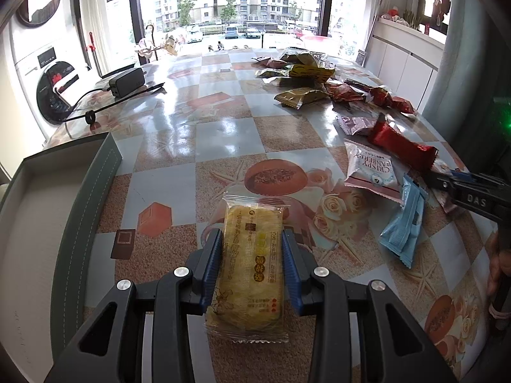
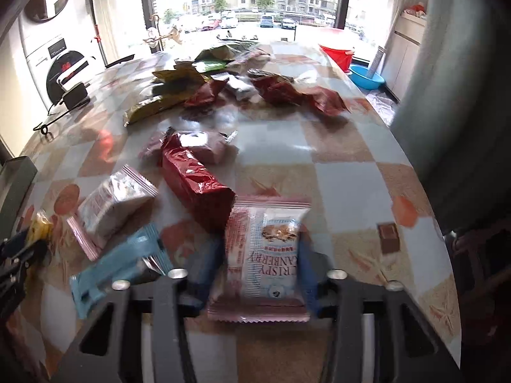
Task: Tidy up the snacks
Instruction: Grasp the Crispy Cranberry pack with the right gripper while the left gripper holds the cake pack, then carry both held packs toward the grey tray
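Note:
My left gripper (image 1: 251,239) is shut on a yellow pastry packet (image 1: 250,271) and holds it above the table, just right of a grey-green open box (image 1: 83,198). My right gripper (image 2: 260,249) is shut on a pink Crispy Cranberry packet (image 2: 265,258), held low over the table. Loose snacks lie ahead of it: a red packet (image 2: 198,185), a second pink cranberry packet (image 2: 111,204) and a light blue packet (image 2: 118,268). The right gripper also shows at the right edge of the left wrist view (image 1: 447,182), by the red packet (image 1: 402,146).
A pile of gold, green and red snack packets (image 1: 306,76) lies at the far side of the checkered table (image 1: 223,127). A black power adapter (image 1: 126,81) with its cable sits at the far left. A white cabinet (image 1: 405,54) stands right.

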